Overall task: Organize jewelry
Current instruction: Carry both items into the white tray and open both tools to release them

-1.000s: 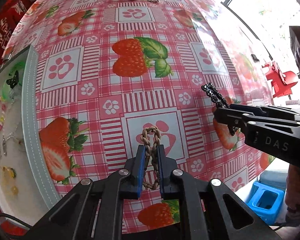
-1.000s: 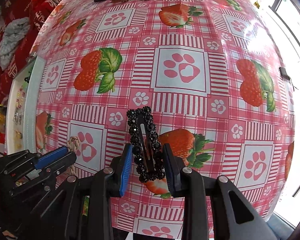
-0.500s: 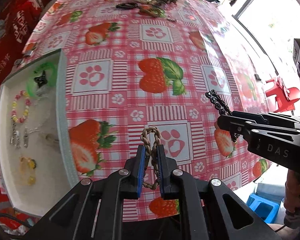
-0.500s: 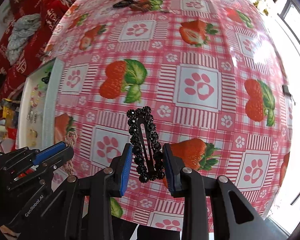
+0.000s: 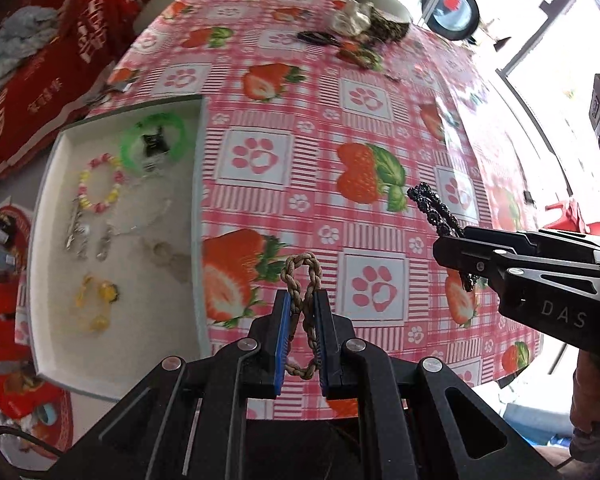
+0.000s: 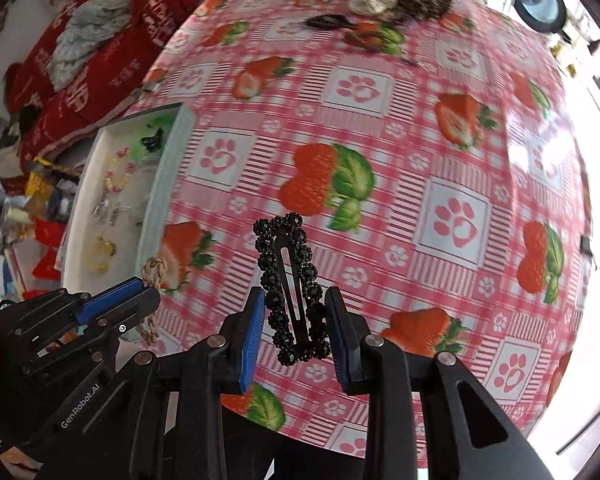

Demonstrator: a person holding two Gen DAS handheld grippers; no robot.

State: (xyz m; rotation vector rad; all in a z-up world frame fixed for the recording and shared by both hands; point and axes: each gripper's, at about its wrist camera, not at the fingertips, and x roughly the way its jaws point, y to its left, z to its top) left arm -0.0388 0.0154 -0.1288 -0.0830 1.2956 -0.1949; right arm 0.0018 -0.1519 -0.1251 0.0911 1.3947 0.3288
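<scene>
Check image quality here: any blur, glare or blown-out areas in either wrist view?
Left wrist view: sharp; braided bracelet in the left tool and the tray read clearly; window at right is blown out. Right wrist view: tablecloth motion-blurred with glare at right; black hair clip in the right tool stays sharp.

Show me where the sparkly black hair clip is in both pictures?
Left wrist view: black hair clip pokes from the right claw at right.
Right wrist view: clip at centre, pinched in that claw.
Shared landmark: white tray on the left.
</scene>
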